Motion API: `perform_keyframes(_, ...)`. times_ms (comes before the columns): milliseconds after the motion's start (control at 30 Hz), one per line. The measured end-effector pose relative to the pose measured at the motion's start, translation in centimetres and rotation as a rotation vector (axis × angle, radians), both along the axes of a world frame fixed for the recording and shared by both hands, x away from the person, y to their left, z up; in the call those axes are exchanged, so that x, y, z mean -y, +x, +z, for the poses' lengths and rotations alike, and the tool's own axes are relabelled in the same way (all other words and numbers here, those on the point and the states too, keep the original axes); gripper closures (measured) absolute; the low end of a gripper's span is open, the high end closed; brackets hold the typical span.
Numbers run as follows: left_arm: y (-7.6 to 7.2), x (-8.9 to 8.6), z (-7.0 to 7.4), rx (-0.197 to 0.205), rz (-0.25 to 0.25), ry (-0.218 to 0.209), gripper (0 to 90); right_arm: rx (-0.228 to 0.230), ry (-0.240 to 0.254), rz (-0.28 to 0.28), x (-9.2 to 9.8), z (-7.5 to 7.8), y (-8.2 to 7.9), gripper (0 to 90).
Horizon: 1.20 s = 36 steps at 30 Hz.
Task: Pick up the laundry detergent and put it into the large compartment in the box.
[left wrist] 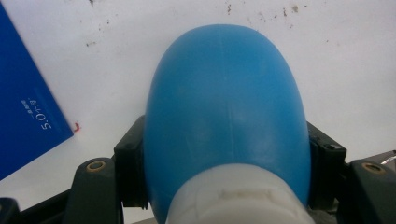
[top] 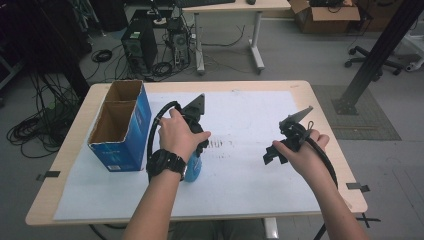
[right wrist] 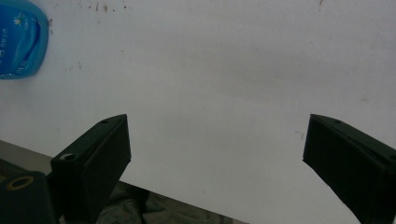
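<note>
A white sheet (top: pixel 250 190) covers the wooden table (top: pixel 45 205); a desk (top: pixel 235 7) and computer tower (top: pixel 139 47) stand behind.

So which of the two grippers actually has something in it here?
The left gripper: its jaws are clamped on the blue bottle. The right gripper hangs open above bare white paper.

A lab or workshop: beyond the paper-covered table (top: pixel 300 90) stand a computer tower (top: pixel 139 46), tangled floor cables (top: pixel 42 125), cardboard boxes (top: pixel 325 15).
</note>
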State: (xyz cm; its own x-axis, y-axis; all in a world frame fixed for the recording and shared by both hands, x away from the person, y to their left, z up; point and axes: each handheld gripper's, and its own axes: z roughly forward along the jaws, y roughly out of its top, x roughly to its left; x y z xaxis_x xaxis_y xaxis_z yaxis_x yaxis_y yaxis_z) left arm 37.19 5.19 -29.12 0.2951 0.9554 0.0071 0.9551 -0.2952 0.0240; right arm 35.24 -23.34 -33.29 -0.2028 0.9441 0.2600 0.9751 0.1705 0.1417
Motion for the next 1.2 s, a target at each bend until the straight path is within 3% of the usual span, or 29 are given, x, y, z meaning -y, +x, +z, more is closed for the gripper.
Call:
perform_keyframes(867,0.2,-0.2,0.3,-0.010,0.003,0.002,37.1,0.007,0.001,0.000,0.0,0.6,0.0,7.7)
perform_keyframes(1100,0.5,-0.5,2.9,0.003,-0.002,-0.006,37.2,0.011,0.008,-0.005,0.1,1.1,0.2,7.7)
perform_keyframes(1200,0.8,-0.9,5.2,0.013,0.001,-0.014,37.2,0.012,0.010,-0.009,0.2,1.4,0.4,7.7)
